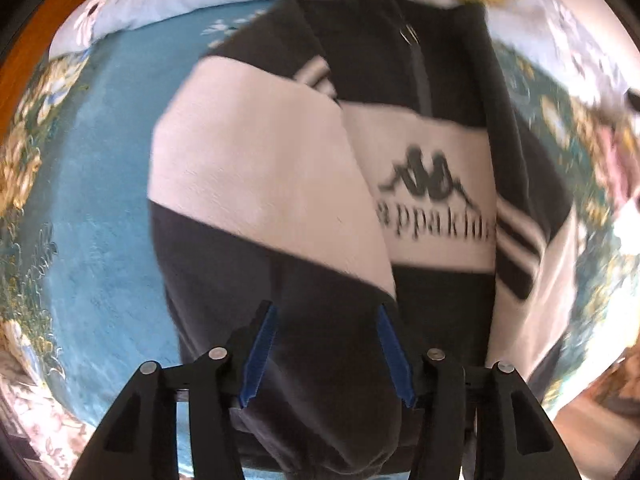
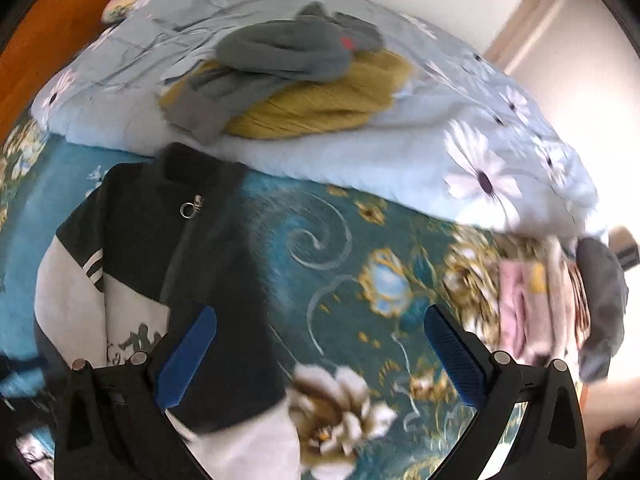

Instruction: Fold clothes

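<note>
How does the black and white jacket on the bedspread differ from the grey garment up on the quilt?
The jacket is black with white panels and stripes; the grey garment is one plain colour. The jacket lies smoothed out on the teal bedspread; the grey garment sits bunched on a yellow garment. Both lie on the bed, outside either gripper.

free: teal bedspread (image 2: 340,264) right of jacket (image 2: 160,248) | blocked: quilt (image 2: 400,148) behind, clothes stack (image 2: 532,304) right
</note>
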